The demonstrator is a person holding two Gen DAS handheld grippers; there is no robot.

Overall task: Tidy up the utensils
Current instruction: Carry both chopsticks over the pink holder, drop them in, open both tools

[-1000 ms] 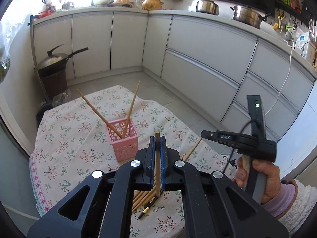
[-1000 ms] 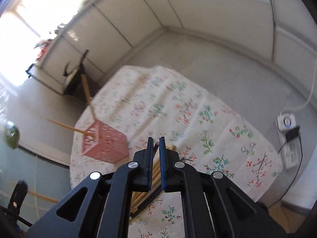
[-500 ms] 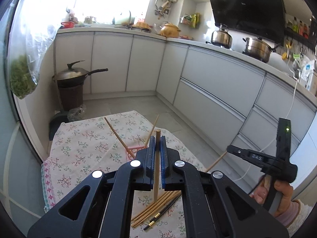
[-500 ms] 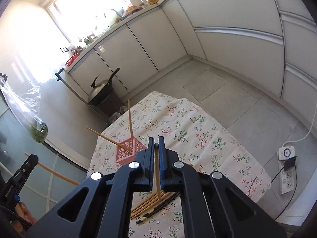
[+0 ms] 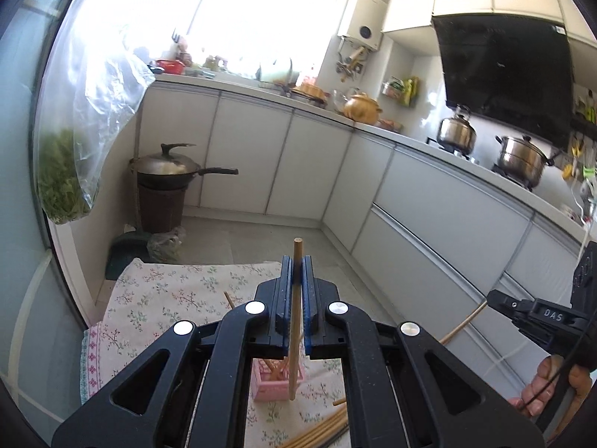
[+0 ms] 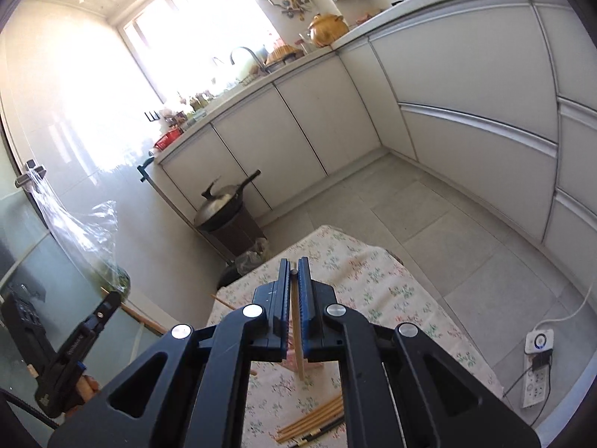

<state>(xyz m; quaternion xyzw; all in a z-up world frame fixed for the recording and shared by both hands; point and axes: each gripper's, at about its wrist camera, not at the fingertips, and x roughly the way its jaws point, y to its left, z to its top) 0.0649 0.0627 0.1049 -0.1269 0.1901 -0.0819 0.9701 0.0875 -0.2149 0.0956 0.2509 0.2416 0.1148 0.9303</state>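
Both grippers, left [image 5: 297,291] and right [image 6: 294,291], had lifted off the counter [image 5: 156,298], jaws each clamped on one chopstick [image 5: 296,321], now hanging above the pink basket [image 5: 278,382] below them, so dropping in looked next.

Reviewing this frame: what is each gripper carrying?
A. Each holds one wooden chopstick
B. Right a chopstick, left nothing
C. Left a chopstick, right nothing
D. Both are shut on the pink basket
A: the left gripper is clamped on a wooden chopstick, and the right gripper grips another chopstick; the pink basket sits on the table below.
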